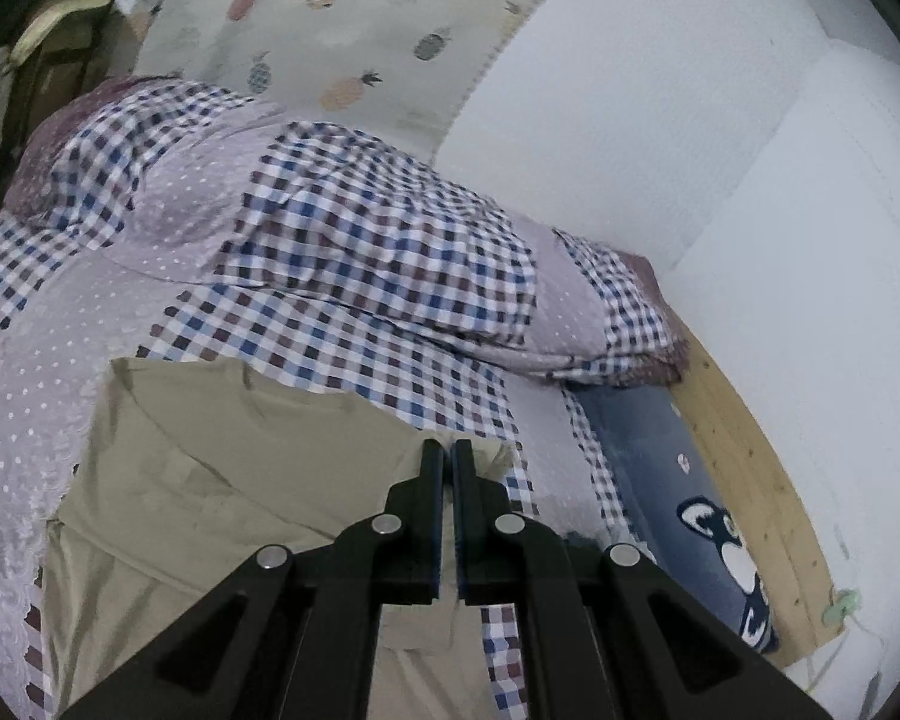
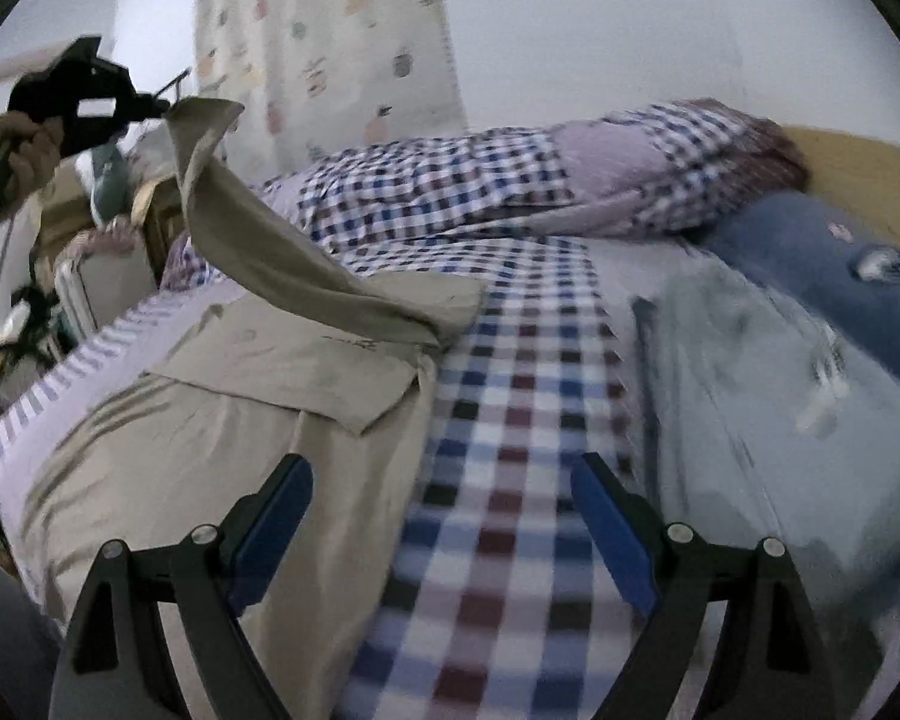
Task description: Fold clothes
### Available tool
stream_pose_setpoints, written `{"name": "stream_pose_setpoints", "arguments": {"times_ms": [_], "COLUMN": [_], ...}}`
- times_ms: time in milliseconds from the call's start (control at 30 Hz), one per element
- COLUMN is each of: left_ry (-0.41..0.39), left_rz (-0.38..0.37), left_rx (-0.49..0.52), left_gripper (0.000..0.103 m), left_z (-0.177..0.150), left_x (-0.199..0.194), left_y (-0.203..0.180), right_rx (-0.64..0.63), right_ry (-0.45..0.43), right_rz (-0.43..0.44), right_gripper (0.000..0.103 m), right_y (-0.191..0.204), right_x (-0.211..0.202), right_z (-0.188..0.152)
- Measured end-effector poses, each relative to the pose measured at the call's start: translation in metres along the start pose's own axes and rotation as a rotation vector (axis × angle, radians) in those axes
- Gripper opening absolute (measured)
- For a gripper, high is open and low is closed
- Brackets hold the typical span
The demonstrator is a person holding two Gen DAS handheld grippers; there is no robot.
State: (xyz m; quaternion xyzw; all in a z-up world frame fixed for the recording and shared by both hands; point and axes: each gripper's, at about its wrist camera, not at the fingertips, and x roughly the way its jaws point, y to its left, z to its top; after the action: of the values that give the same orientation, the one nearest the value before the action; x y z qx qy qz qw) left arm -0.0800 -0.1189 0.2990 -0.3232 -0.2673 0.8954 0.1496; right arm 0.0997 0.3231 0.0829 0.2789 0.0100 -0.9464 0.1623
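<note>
A beige shirt (image 1: 210,480) lies spread on the checked bedspread (image 1: 342,360). My left gripper (image 1: 448,450) is shut on one edge of it, its black fingers pressed together with cloth between them. In the right wrist view that same left gripper (image 2: 150,105) shows at the upper left, held by a hand, lifting a long strip of the beige shirt (image 2: 258,252) up off the bed. My right gripper (image 2: 444,516) stands wide open above the checked bedspread (image 2: 510,420), right of the shirt, with nothing between its blue pads (image 2: 606,522).
A folded checked quilt (image 1: 360,228) lies at the head of the bed. A light grey-blue garment (image 2: 750,408) and a dark blue cushion (image 2: 822,264) lie to the right. A pineapple-print curtain (image 1: 342,18), a white wall and a wooden bed frame (image 1: 750,468) border the bed. Clutter stands at the left bedside.
</note>
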Motion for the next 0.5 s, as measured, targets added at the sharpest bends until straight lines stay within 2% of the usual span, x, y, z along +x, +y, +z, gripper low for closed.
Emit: {"name": "stream_pose_setpoints", "arguments": {"times_ms": [167,333,400,467,500], "left_ry": [-0.003,0.015,0.024,0.034,0.04], "left_rz": [-0.009,-0.012,-0.013,-0.011,-0.009], "left_rx": [-0.013,-0.047,-0.057,-0.062,-0.066], "left_gripper": [0.001,0.001,0.001,0.001,0.001], "left_z": [0.01,0.013,0.013,0.013,0.012], "left_x": [0.001,0.008,0.012,0.016,0.019], "left_y": [0.028,0.058,0.069,0.08,0.087], "right_rx": [-0.053,-0.117,-0.145,-0.174,-0.177], "right_ry": [0.053,0.163,0.205,0.249,0.264], "right_rz": [0.029,0.006,-0.002,-0.022,-0.034], "right_gripper": [0.091,0.091,0.085,0.066,0.06], "right_y": [0.016,0.035,0.038,0.042,0.041], "right_x": [0.075,0.166,0.193,0.218,0.226], "right_z": [0.033,0.047,0.048,0.046,0.045]}}
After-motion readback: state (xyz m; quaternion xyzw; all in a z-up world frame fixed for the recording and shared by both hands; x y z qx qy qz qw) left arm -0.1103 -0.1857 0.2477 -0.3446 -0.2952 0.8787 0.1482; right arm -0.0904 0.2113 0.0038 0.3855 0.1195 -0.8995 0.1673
